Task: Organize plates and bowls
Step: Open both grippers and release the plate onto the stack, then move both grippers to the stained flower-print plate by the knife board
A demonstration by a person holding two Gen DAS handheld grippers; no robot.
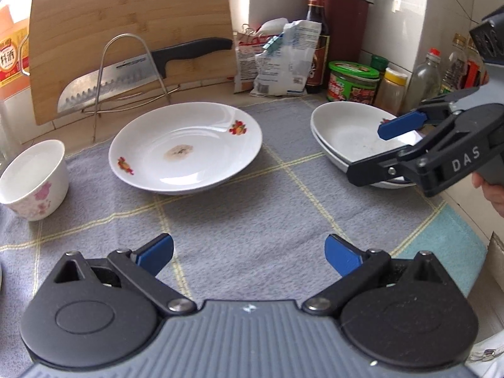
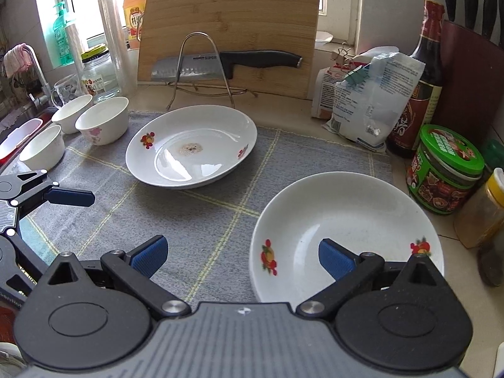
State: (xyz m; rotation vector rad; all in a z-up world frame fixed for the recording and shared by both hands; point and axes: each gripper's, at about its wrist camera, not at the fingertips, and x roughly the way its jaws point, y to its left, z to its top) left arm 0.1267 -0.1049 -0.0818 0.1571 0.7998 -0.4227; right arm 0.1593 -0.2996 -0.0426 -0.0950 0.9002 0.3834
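Note:
A white plate with fruit prints and a brown stain (image 1: pixel 186 148) (image 2: pixel 192 146) lies on the grey checked cloth (image 1: pixel 252 208) (image 2: pixel 195 211). A stack of similar white plates (image 1: pixel 346 132) (image 2: pixel 343 230) lies to its right. Three white bowls (image 2: pixel 102 121) (image 2: pixel 71 111) (image 2: pixel 42 146) stand at the cloth's left; one shows in the left wrist view (image 1: pixel 33 179). My left gripper (image 1: pixel 249 256) (image 2: pixel 71 197) is open and empty above the cloth. My right gripper (image 2: pixel 242 260) (image 1: pixel 371 151) is open, its fingers over the stack's near rim.
A bamboo cutting board (image 1: pixel 126 31) and a knife on a wire rack (image 1: pixel 132 72) lean at the back. Bags (image 1: pixel 277 60), a sauce bottle (image 1: pixel 316 31), a knife block (image 1: pixel 346 19) and jars (image 1: pixel 352 82) crowd the right. Jars and a tap (image 2: pixel 31 63) stand at the left.

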